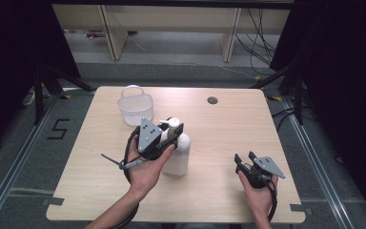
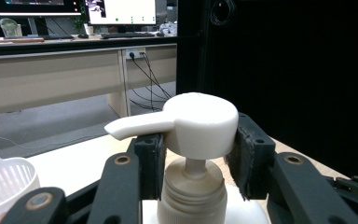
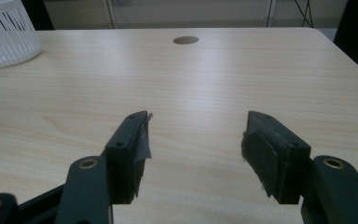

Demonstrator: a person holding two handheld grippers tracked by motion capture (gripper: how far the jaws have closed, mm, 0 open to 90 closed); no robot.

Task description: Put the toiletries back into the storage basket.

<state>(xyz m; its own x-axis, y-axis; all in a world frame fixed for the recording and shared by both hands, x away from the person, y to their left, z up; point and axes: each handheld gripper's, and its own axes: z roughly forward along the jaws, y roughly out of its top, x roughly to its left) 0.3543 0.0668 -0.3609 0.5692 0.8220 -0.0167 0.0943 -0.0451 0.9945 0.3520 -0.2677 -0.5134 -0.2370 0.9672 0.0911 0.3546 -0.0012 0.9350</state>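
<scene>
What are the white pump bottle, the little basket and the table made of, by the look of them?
Pump bottle: probably plastic, smooth matte white, with a moulded pump head. Basket: seemingly thin white plastic, judging by its slotted, slightly see-through walls. Table: wood-look top, pale grain lines with an even sheen, likely laminate rather than solid wood.

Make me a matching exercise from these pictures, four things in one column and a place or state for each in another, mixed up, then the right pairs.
Things:
1. pump bottle
2. white basket
3. left tongs
4. right tongs

Places or states:
A. open, with nothing between the jaws
B. at the far left of the table
C. upright near the table's middle
D. shut on the pump head

Pairs: 1-C, 2-B, 3-D, 4-A
</scene>
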